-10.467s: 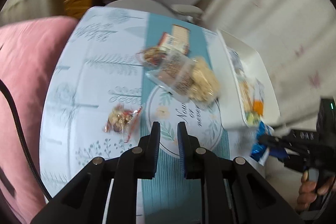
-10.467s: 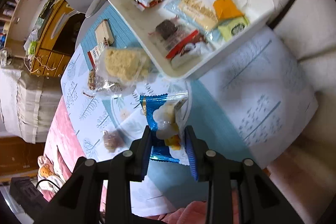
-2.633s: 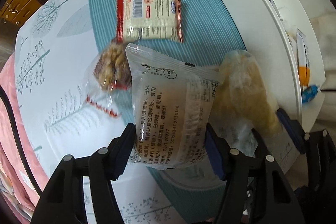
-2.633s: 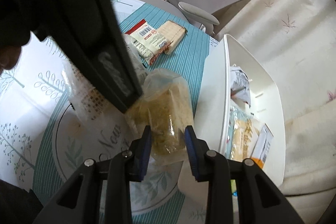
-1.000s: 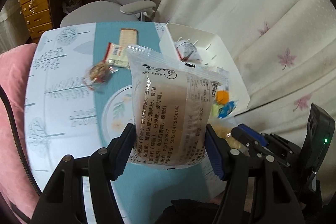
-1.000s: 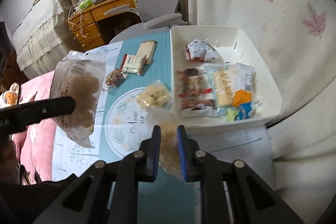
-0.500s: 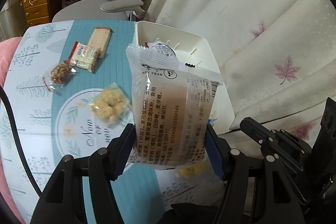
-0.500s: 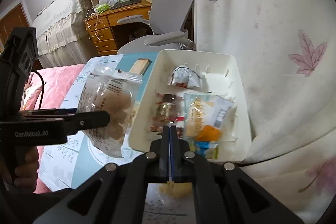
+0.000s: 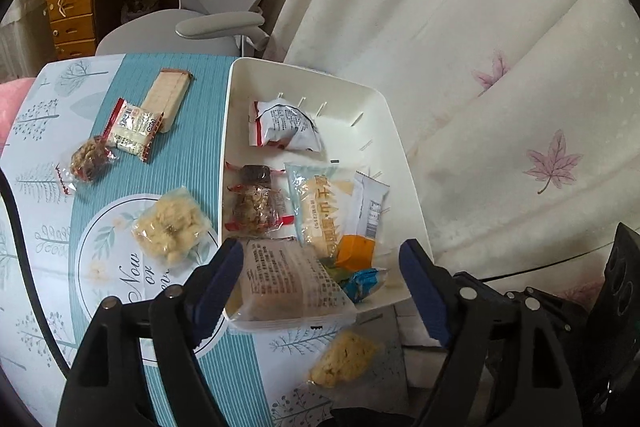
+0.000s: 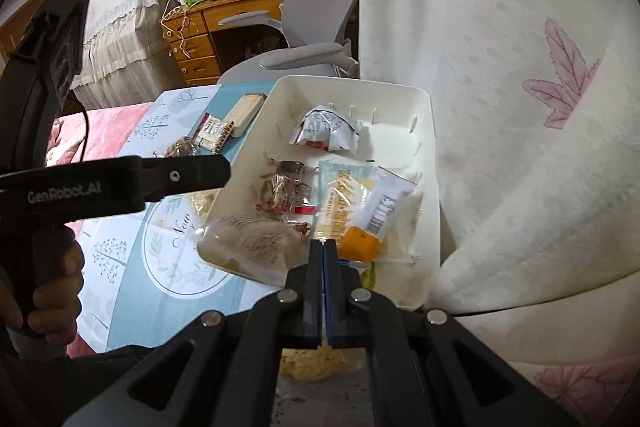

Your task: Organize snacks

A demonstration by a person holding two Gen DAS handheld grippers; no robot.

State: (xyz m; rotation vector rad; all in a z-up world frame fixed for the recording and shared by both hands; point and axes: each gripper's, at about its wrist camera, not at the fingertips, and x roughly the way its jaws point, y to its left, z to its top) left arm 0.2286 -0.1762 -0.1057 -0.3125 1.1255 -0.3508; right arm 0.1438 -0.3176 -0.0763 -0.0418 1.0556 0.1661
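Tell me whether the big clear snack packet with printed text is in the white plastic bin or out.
In, mostly: the clear printed packet lies in the white bin's near corner, one edge overhanging the rim, between the opening left gripper's pads, untouched.

The desk (image 9: 48, 131) wore a pale cloth printed with trees, crossed by a teal striped runner with a round lettered emblem. A white tray (image 9: 404, 163) stood on it at the curtain side. Beside the tray's long wall lay a clear bag of yellow crumbly snack (image 9: 170, 227). Further from the tray sat a red-edged white packet (image 9: 134, 129), a tan wafer bar (image 9: 168, 97) touching it, and a nut cluster wrapper (image 9: 88, 159). Off the tray's near end lay another yellow snack bag (image 9: 344, 359)
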